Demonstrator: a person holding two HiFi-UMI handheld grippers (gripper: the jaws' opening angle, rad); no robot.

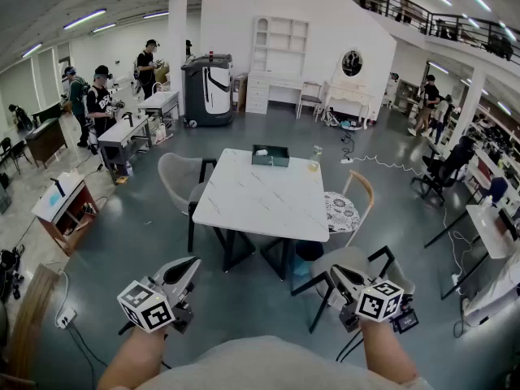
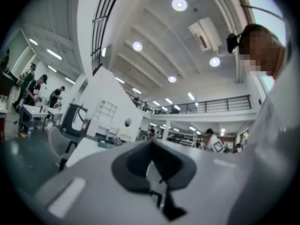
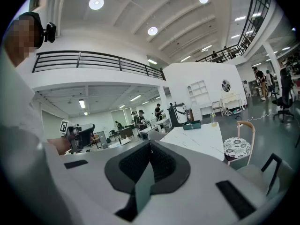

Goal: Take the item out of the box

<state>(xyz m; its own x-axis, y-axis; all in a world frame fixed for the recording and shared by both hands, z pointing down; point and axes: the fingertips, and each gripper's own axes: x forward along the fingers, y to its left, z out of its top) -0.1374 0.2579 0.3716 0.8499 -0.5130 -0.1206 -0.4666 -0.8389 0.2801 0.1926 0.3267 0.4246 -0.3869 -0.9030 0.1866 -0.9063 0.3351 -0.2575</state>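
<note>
At lower left of the head view, the left gripper [image 1: 192,263] is held close to the body, its jaws clenched together on nothing. Ahead, well apart from both hands, stands the table [image 1: 260,205]. The box [image 1: 270,155] sits at the table's far edge, its long axis running left to right across the view, with a glass [image 1: 314,161] just beside it on the right. What lies inside the box is too small to tell from here. At lower right, the right gripper [image 1: 335,271] is likewise clenched and empty.

The box lies straight ahead, roughly midway between the two grippers, so neither hand is clearly nearer. Either would have to reach across the whole tabletop.
</note>
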